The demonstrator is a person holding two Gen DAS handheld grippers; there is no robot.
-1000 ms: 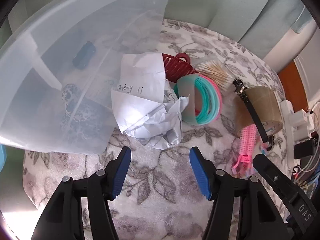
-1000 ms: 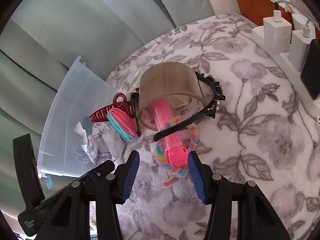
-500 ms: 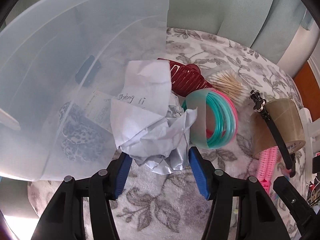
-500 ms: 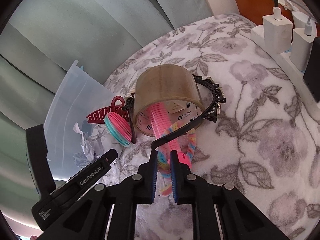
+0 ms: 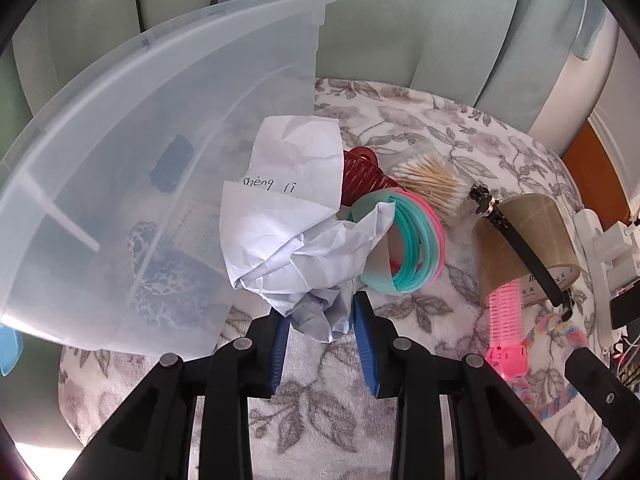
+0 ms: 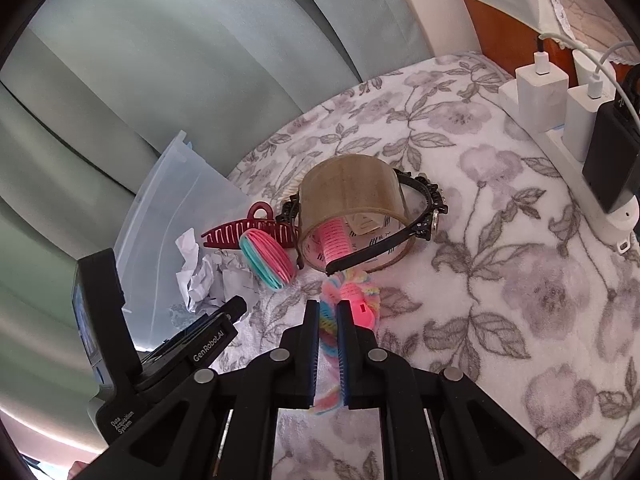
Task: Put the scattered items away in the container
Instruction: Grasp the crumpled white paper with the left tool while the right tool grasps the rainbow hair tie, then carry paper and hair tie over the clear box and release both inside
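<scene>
Translucent plastic bin (image 5: 132, 128) with patterned pouch (image 5: 160, 276) inside; left tool (image 5: 320, 320) closing around crumpled paper (image 5: 296, 216).

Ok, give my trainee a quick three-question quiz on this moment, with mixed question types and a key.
1. True or false: the right gripper is shut on the rainbow cord.
2. What lies between the left gripper's closing jaws?
A. cotton swabs
B. crumpled paper
C. hair claw
3. Fill in: the pink roller pokes out of the ____ roll.

Key:
1. True. The pads pinch the cord.
2. B. The crumpled paper sits between the pads, beside the bin. The cotton swabs and hair claw lie further back.
3. Tape. The tape roll lies on its side, a headband round it.
</scene>
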